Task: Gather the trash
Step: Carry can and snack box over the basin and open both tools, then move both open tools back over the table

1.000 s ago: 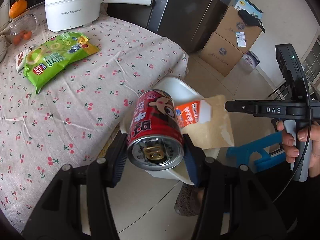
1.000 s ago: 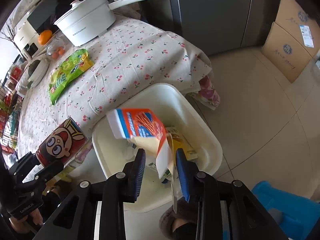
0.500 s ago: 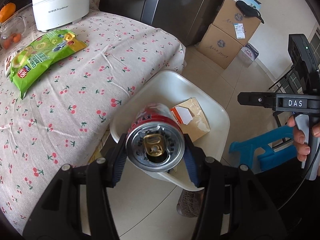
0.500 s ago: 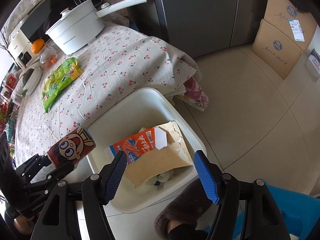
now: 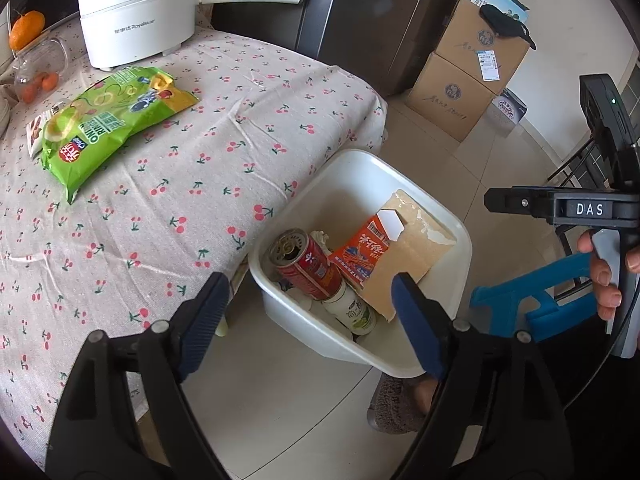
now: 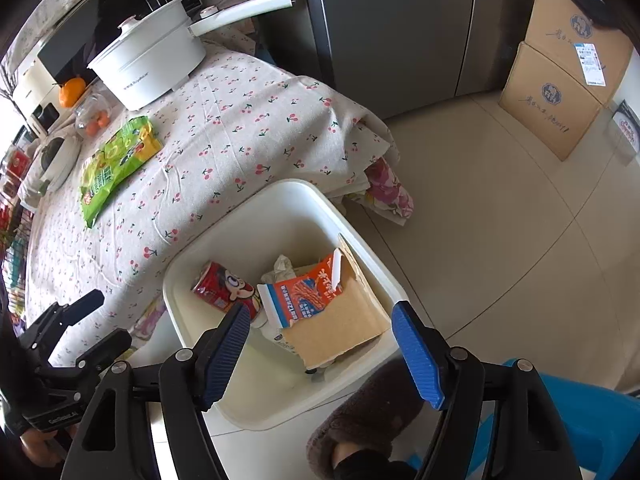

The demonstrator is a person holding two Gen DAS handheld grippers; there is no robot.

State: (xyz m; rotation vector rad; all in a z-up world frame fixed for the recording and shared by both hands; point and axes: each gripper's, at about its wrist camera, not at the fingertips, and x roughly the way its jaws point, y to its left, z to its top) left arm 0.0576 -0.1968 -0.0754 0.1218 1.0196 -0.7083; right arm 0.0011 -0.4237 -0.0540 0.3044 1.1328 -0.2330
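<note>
A white bin [image 5: 460,236] stands on the floor against the table's edge. Inside it lie a red drink can [image 5: 308,264], an orange torn carton [image 5: 364,254] and a small bottle [image 5: 352,312]. My left gripper [image 5: 310,300] hovers above the bin, its jaws opening, with nothing pressed between the pads. In the right wrist view the bin's rim [image 6: 280,190], the can [image 6: 224,286] and the carton [image 6: 308,292] lie below my right gripper [image 6: 320,320], whose jaws are also opening and empty. A green snack bag [image 5: 108,128] lies on the cherry-print tablecloth [image 5: 240,128].
A white pot [image 5: 136,12] with a long handle, a jar of small oranges [image 5: 38,76] and a small packet [image 5: 36,130] sit on the table. Cardboard boxes [image 6: 560,80] stand by the dark fridge [image 6: 392,24]. A blue stool [image 5: 532,292] and a slippered foot [image 6: 360,420] are beside the bin.
The left gripper opened and the red can dropped into the bin. The right gripper opened wide, and the carton it held fell and now lies in the bin.
</note>
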